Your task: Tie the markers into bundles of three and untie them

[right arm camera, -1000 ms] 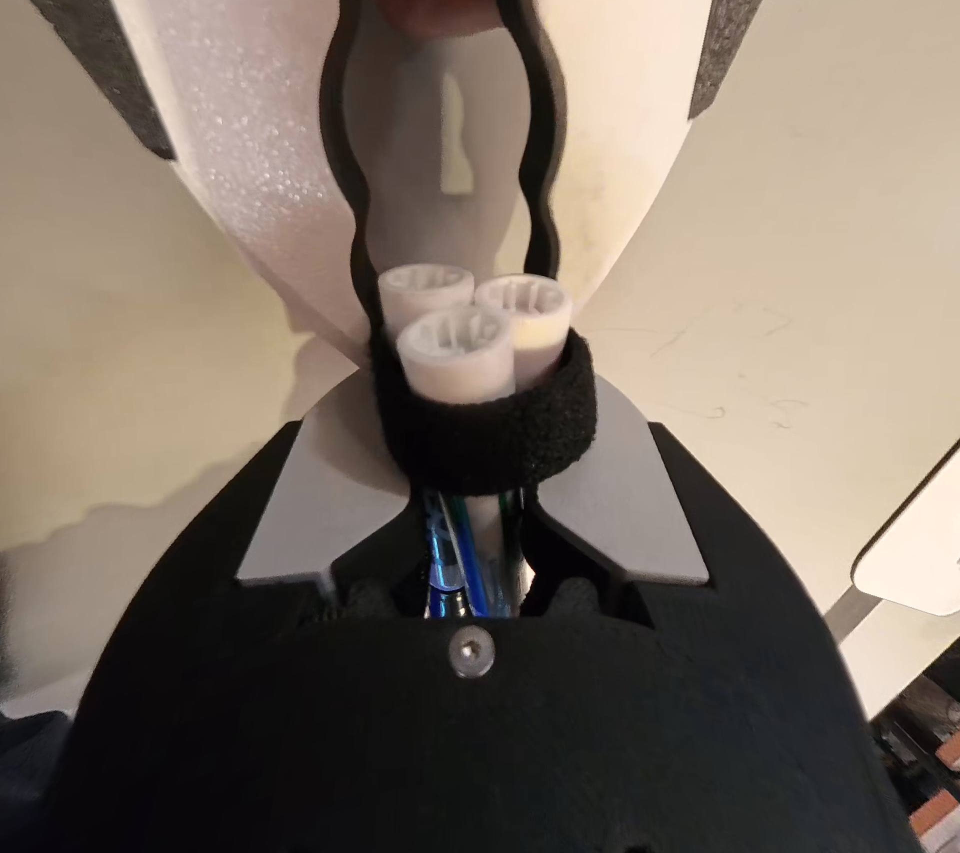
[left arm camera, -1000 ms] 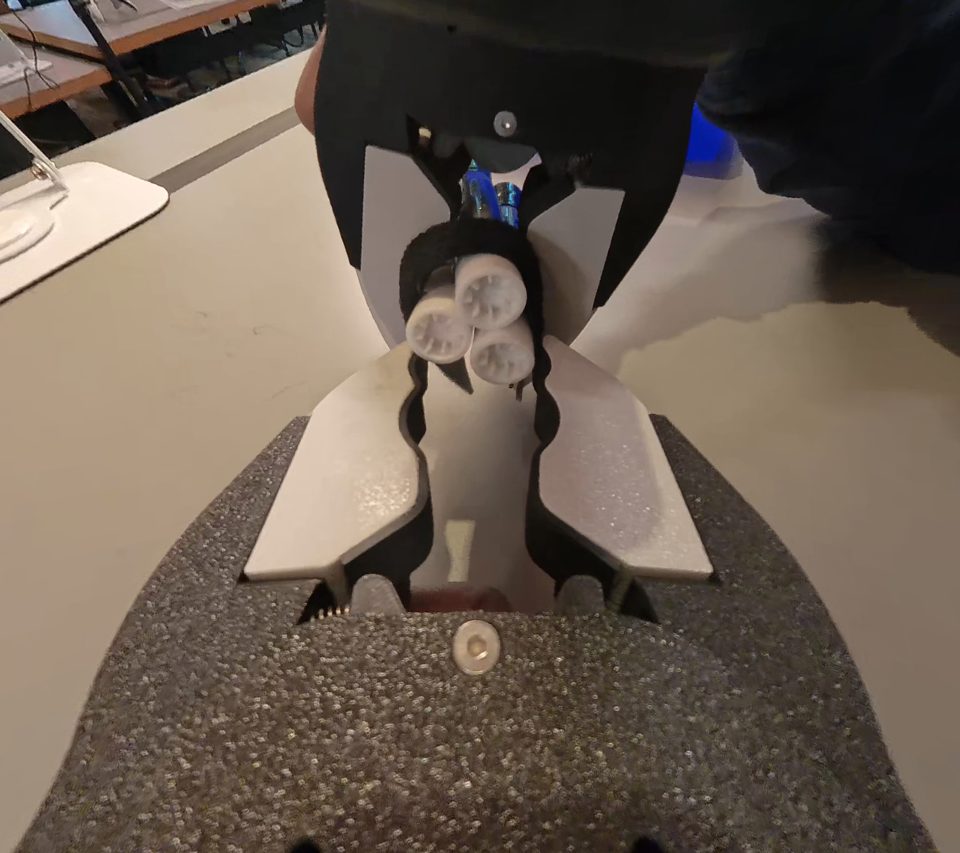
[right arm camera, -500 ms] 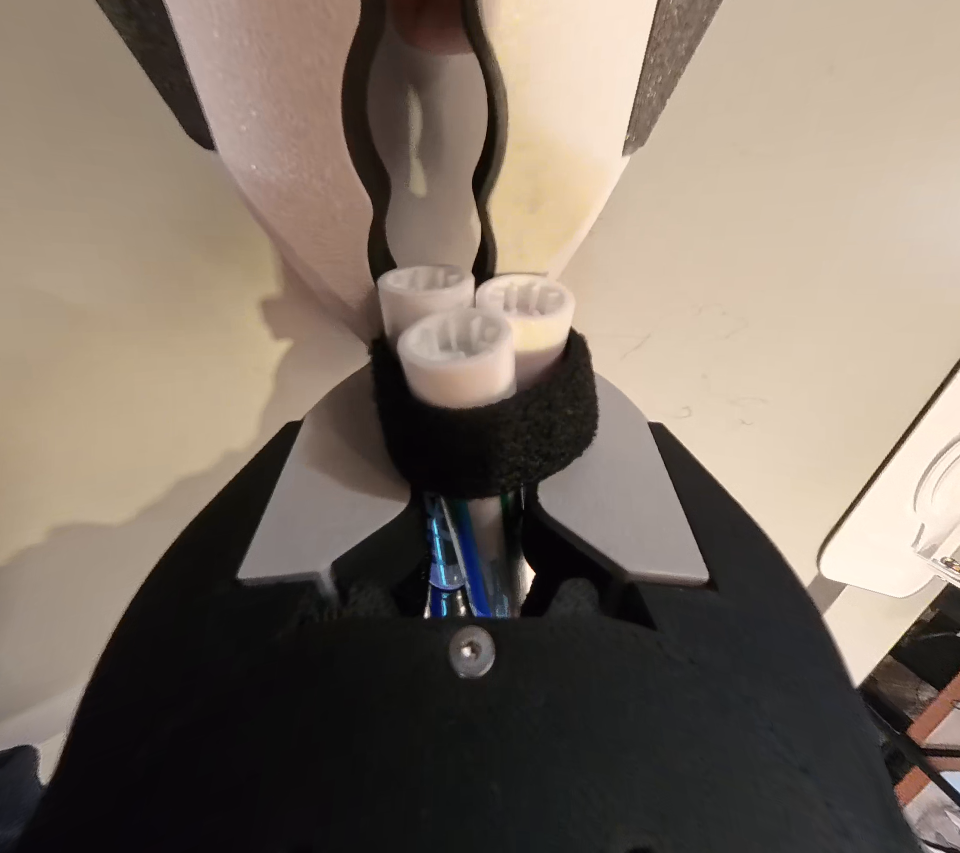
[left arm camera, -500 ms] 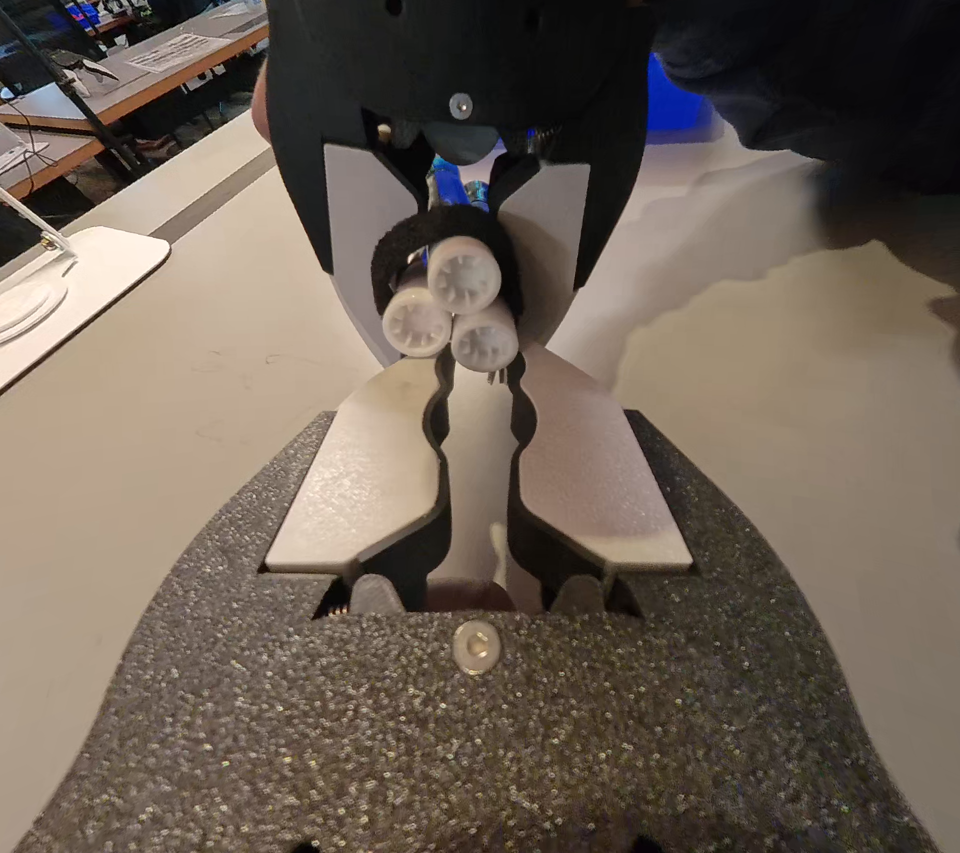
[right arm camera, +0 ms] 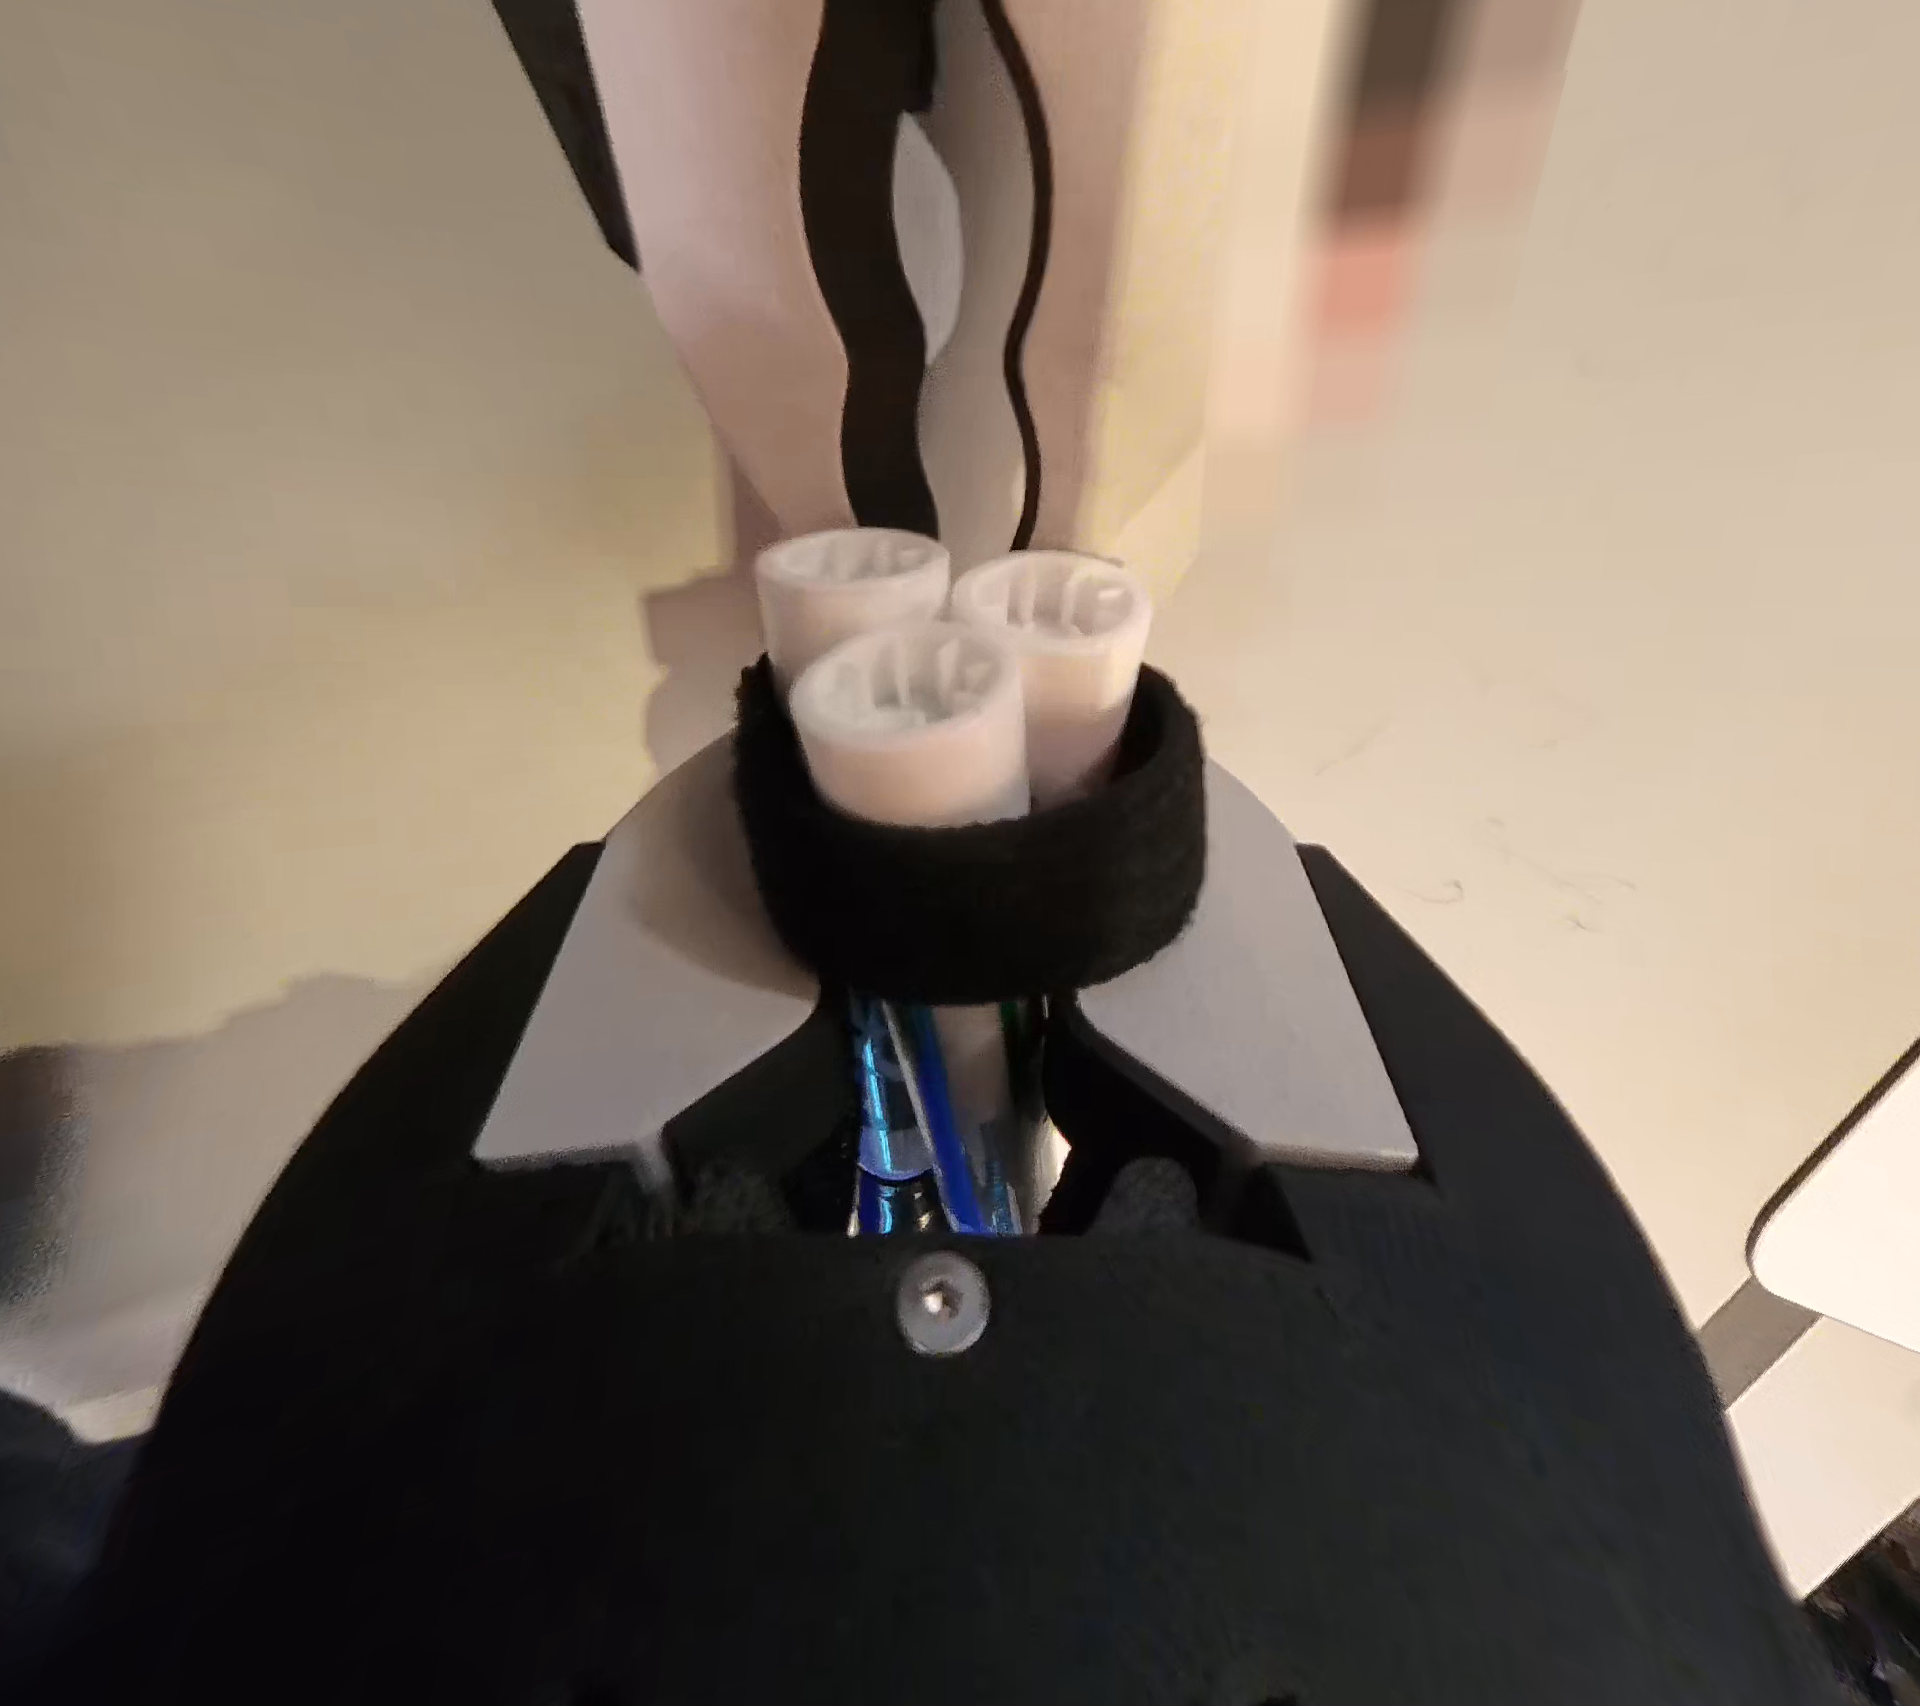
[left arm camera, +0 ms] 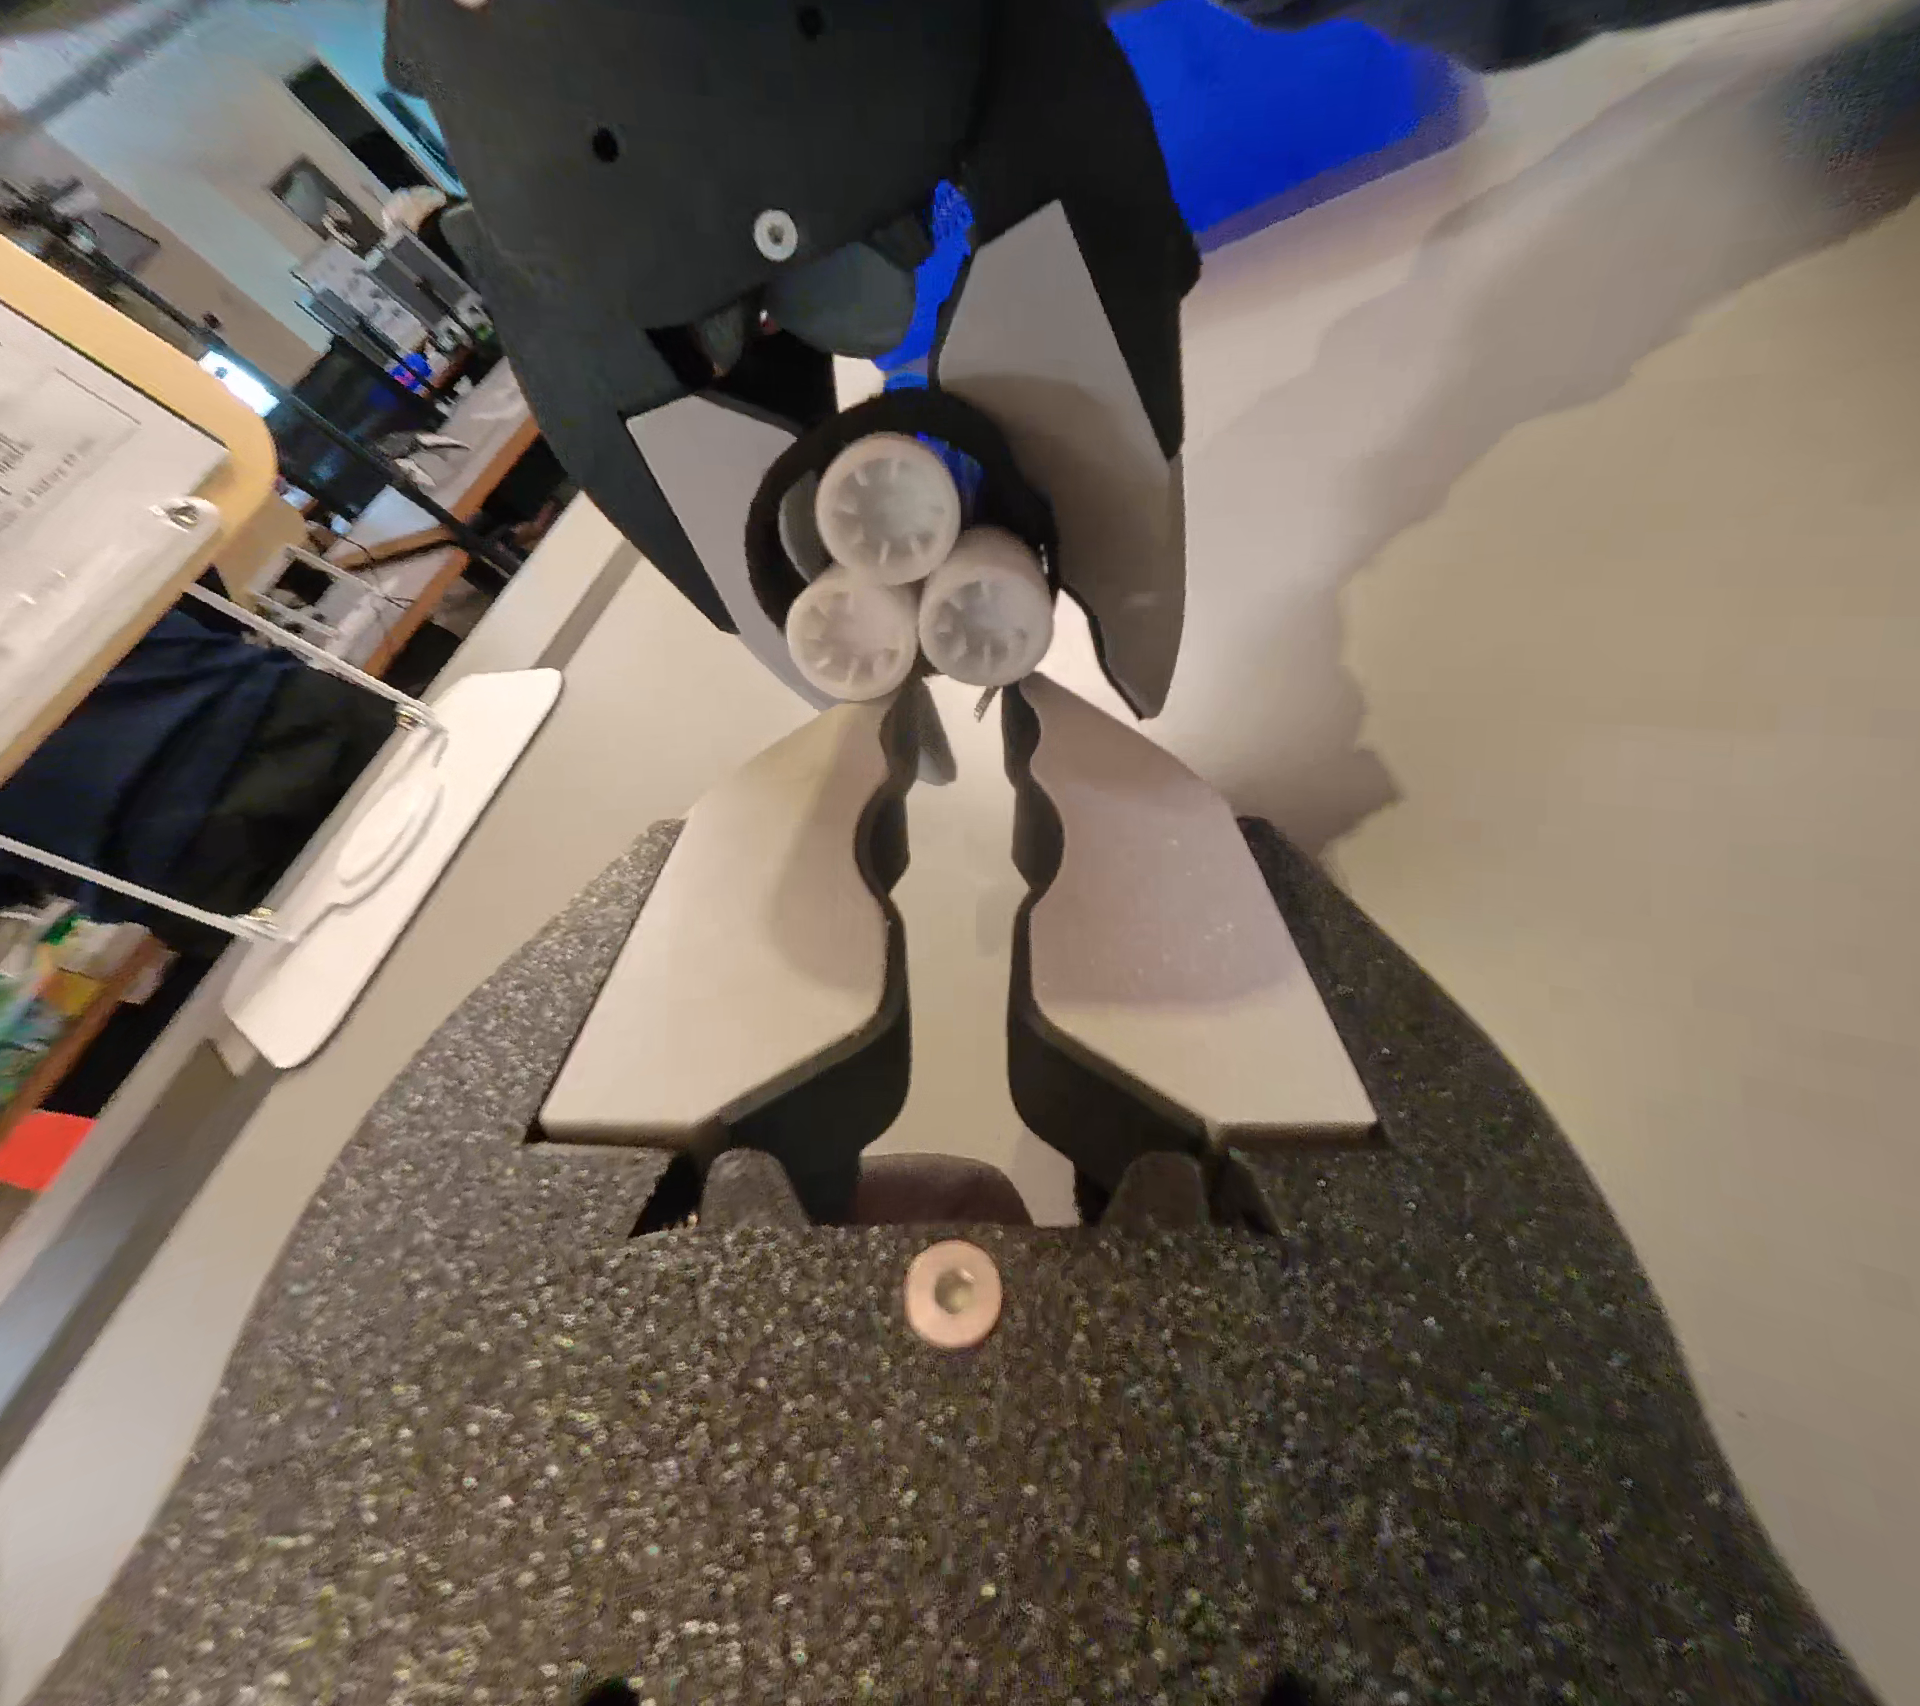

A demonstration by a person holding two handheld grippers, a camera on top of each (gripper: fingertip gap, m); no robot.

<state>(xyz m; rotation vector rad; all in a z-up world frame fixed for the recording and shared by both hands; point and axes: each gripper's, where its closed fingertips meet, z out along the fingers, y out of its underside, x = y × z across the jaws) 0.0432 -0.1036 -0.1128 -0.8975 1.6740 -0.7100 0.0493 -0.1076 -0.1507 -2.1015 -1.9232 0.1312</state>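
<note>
Spanning the whole backdrop, the pale beige tabletop (left arm camera: pixel 1610 721) sits well below both tools; the work is done in mid-air so the strap can be reached all round. The right gripper (right arm camera: pixel 971 835), black-bodied w/ grey finger plates, clamps the bundle of three white-capped plastic markers (right arm camera: pixel 940 690) between its pads, caps pointing out toward the other tool, which keeps the bundle steady for it. The left gripper (left arm camera: pixel 951 706), speckled grey foam body w/ pale finger plates, faces it head-on just under the caps, jaws narrowed but not fully together. A dark strip, prob. the strap's loose tail, lies at its left fingertip (left arm camera: pixel 894 726); can't tell whether it's pinched (blurred there). The black fuzzy hook-and-loop strap (right arm camera: pixel 966 887) is wrapped round the marker barrels just behind the caps, so the bundle looks tied; judging by that, untying is the step in hand.
</note>
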